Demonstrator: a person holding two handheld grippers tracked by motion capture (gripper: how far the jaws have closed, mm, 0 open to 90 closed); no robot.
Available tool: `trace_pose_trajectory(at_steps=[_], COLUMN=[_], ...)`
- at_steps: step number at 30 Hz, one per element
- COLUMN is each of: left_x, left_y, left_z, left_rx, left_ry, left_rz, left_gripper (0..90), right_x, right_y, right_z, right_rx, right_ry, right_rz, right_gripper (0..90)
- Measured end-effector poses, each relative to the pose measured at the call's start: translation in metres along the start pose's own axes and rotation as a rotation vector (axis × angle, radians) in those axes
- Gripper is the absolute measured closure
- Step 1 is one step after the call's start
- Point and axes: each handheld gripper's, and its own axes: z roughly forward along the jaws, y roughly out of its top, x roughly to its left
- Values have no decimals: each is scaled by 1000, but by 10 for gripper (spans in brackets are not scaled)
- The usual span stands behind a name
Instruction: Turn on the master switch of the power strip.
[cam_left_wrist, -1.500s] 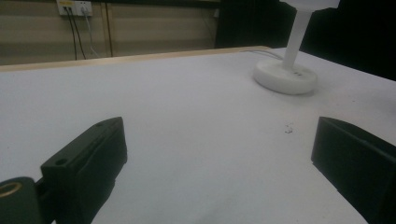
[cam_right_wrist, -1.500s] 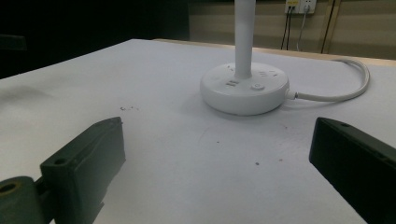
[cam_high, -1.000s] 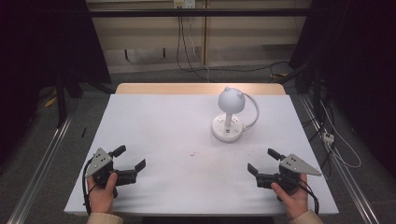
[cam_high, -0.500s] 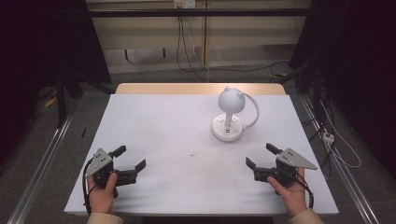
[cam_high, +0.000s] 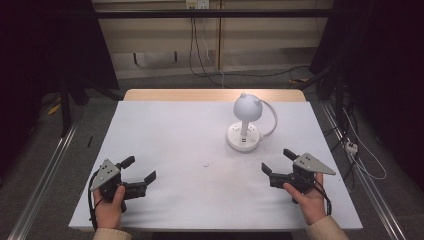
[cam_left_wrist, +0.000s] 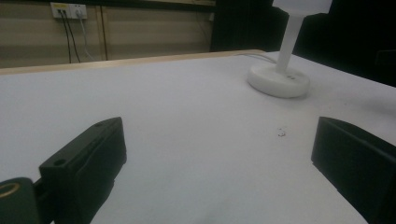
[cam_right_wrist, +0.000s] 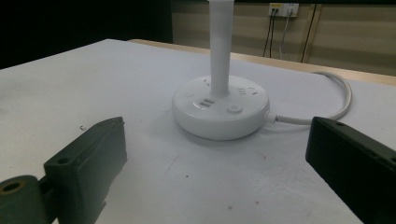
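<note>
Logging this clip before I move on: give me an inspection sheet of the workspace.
Surface: white table, bare apart from a small speck near the middle.
Job's things: white lamp, upright on a round base with sockets and a button.
Clutter: nothing seen.
Grippers: left gripper and right gripper both open, empty, at the near edge; the right one faces the lamp.
Cables: lamp cord loops behind the base.
Surroundings: wall sockets with leads, floor cables, dark curtains.

The white worktop is evenly lit from above, while the surroundings are left dark. Soft shadows are cast. In both gripper views, the near jaws are blurred.
</note>
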Motion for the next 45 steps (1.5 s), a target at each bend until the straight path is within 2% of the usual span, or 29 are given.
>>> trace_pose_trajectory(at_steps=[9,23,30,45], left_x=[-1,-1,-2,-2], left_y=[0,0,1,1], left_z=[0,0,0,1], left_rx=[-2,-1,-8,-14], left_ry=[-1,-6,-7,-16], left_rz=[-7,-2,4,-4], left_gripper=[30,30,30,30], right_x=[1,-3,-7,-10], right_y=[6,11,15,17], right_z=[13,24,31,42], right_rx=[10,32,45,59], right_ry=[-11,-33,-32,-39], right_rz=[-9,-28,-11,-19], right_gripper=[47,60,71,73])
